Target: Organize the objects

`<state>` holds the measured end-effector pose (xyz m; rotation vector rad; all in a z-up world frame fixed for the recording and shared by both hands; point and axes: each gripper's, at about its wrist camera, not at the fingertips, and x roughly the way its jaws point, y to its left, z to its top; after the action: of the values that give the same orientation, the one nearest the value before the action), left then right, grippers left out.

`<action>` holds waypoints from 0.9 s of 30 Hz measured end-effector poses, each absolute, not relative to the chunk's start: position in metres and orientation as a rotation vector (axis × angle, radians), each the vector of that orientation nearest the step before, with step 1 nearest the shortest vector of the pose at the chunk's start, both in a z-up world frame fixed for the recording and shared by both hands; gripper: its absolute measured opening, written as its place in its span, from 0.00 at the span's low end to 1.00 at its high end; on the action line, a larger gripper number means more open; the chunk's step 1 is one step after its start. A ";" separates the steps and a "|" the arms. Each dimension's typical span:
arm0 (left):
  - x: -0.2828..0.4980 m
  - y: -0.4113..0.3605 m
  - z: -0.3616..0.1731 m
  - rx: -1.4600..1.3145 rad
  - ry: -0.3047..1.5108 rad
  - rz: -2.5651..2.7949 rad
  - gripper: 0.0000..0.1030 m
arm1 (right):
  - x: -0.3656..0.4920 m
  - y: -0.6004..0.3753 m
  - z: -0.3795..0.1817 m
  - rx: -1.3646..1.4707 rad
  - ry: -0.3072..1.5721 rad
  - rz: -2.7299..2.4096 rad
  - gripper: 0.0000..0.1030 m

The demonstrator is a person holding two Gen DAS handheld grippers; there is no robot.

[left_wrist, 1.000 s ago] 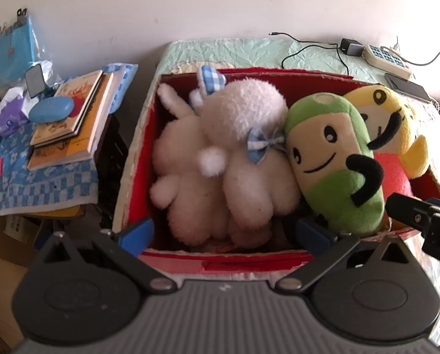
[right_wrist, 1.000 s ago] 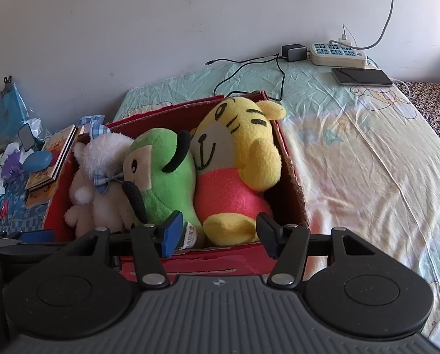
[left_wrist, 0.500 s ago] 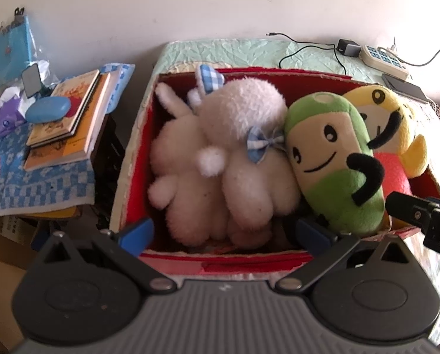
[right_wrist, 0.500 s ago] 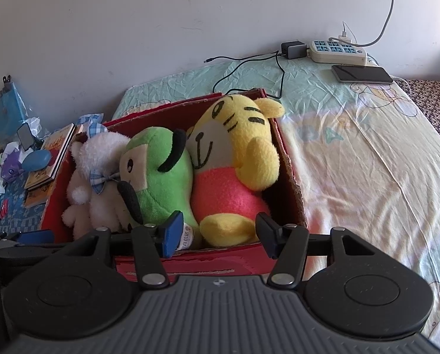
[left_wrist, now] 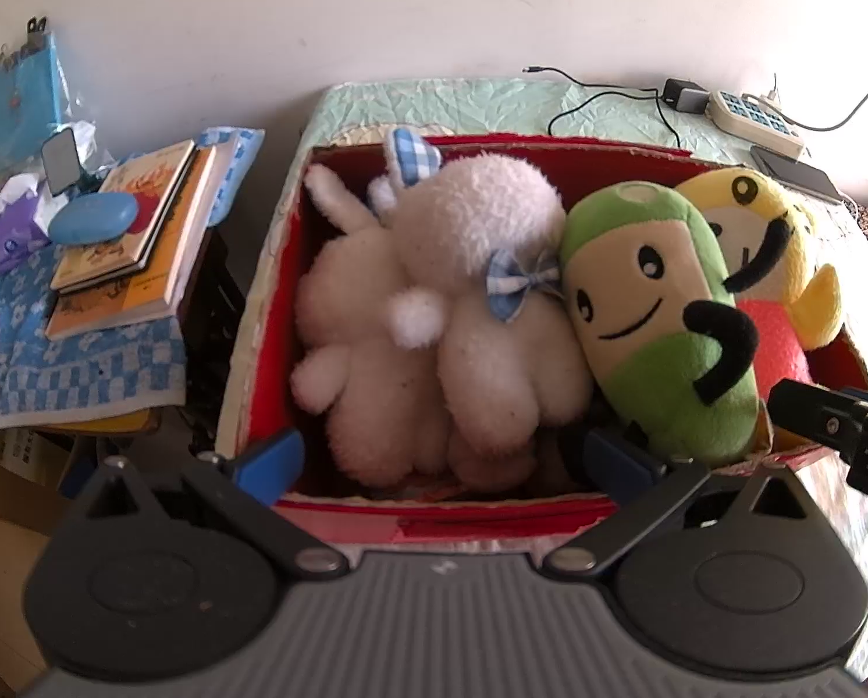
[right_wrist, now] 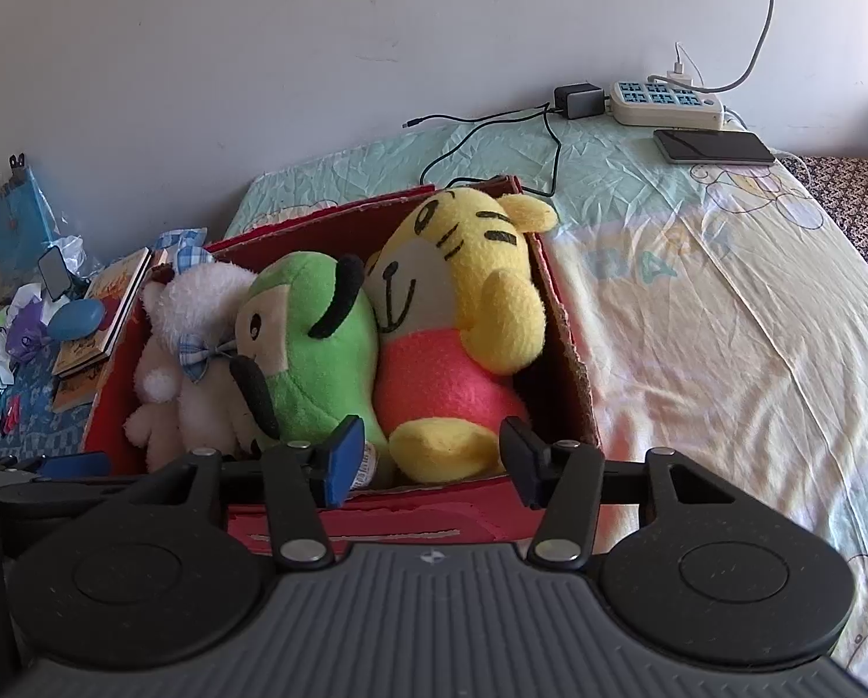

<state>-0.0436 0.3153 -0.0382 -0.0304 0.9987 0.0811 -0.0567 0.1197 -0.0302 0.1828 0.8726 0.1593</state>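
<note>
A red cardboard box (left_wrist: 434, 523) stands on the bed with three plush toys in it: a white sheep with a blue bow (left_wrist: 434, 314), a green one with a smiling face (left_wrist: 655, 314) and a yellow tiger in pink (right_wrist: 463, 291). My left gripper (left_wrist: 440, 459) hovers over the box's near rim, open wide, in front of the white plush and touching nothing. My right gripper (right_wrist: 428, 453) hangs over the near rim by the tiger's yellow foot (right_wrist: 440, 448). Its jaws are closing, with the foot between them and the pads clear of it. Its black finger (left_wrist: 829, 424) shows in the left wrist view.
Left of the bed, a side table with a blue checked cloth (left_wrist: 56, 372) holds stacked books (left_wrist: 131, 238), a blue case (left_wrist: 93, 218) and small clutter. On the sheet (right_wrist: 725, 320) behind the box lie a power strip (right_wrist: 666, 102), a phone (right_wrist: 713, 145) and a black cable (right_wrist: 492, 122).
The right gripper's fingers have drawn slightly closer together around the tiger's foot. The left gripper and the toys have kept still.
</note>
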 end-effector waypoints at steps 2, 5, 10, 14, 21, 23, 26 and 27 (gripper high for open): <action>-0.044 0.315 -0.038 -0.029 0.996 0.083 1.00 | -0.057 0.119 -0.030 0.185 0.871 0.159 0.52; -0.045 0.314 -0.039 -0.026 0.990 0.084 1.00 | -0.057 0.118 -0.030 0.189 0.869 0.162 0.52; -0.046 0.315 -0.039 -0.025 0.983 0.083 0.99 | -0.058 0.119 -0.032 0.185 0.863 0.170 0.52; -0.046 0.315 -0.040 -0.026 0.978 0.083 1.00 | -0.055 0.117 -0.033 0.202 0.865 0.177 0.52; -0.044 0.315 -0.041 -0.023 0.982 0.087 0.99 | -0.053 0.117 -0.035 0.203 0.869 0.175 0.50; -0.043 0.316 -0.042 -0.021 0.981 0.087 1.00 | -0.053 0.118 -0.036 0.198 0.870 0.177 0.50; -0.042 0.316 -0.043 -0.024 0.983 0.085 0.99 | -0.051 0.117 -0.037 0.202 0.872 0.176 0.49; -0.042 0.316 -0.043 -0.023 0.983 0.086 0.99 | -0.051 0.116 -0.037 0.203 0.873 0.174 0.49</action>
<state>-0.0421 0.3161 -0.0431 -0.0233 0.9831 0.0862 -0.0508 0.1164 -0.0367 0.2029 0.8734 0.1742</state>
